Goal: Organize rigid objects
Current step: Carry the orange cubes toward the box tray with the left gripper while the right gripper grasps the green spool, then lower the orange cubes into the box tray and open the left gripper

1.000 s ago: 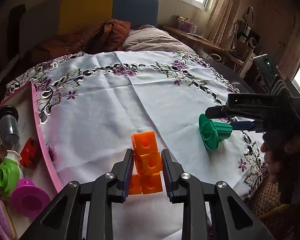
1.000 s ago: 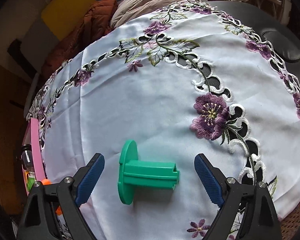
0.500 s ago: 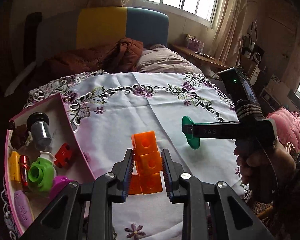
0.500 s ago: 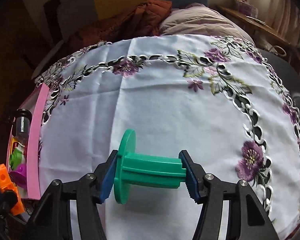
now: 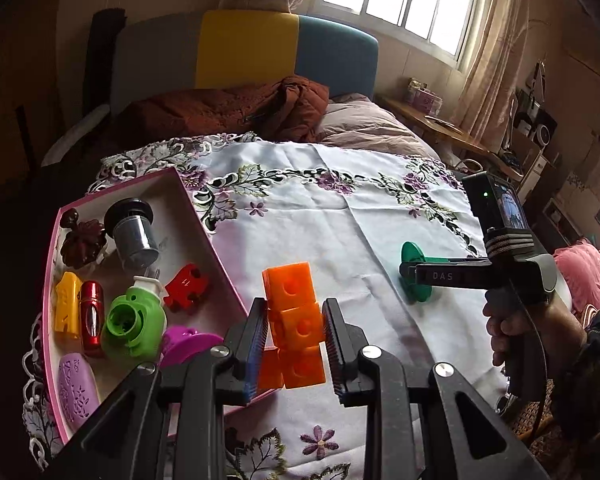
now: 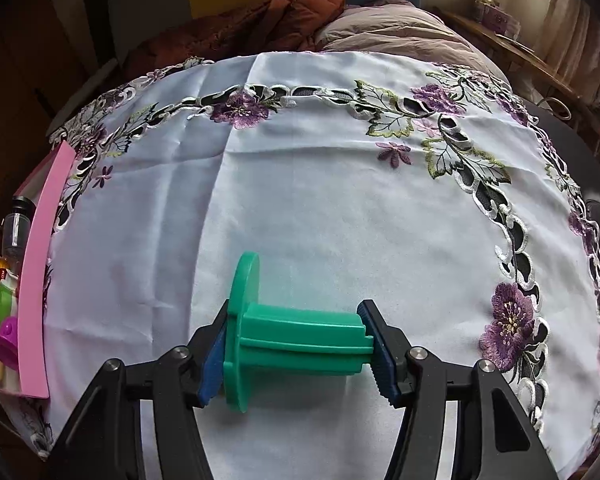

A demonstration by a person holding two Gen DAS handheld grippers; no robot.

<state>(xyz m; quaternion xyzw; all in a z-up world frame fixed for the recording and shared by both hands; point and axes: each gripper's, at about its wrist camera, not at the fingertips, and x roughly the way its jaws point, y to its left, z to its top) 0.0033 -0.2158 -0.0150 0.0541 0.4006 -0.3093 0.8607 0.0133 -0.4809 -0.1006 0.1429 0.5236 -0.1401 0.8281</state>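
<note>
My left gripper [image 5: 294, 342] is shut on an orange block piece [image 5: 294, 320] made of stacked cubes, held above the tablecloth just right of the pink tray [image 5: 208, 232]. My right gripper [image 6: 296, 350] is shut on a green spool [image 6: 292, 340], flange to the left, lifted over the white cloth. In the left wrist view the spool [image 5: 414, 272] shows at the right, with the right gripper's body behind it.
The pink tray holds a grey cup [image 5: 134, 232], a red piece [image 5: 186, 286], a green toy [image 5: 134, 320], yellow and red items, a purple disc [image 5: 188, 346] and a lilac piece. The embroidered tablecloth [image 6: 320, 200] covers the table. A bed lies behind.
The right gripper closed on the green spool and lifted it. The left gripper rose with the orange blocks and drew back toward the tray, bringing more of it into view.
</note>
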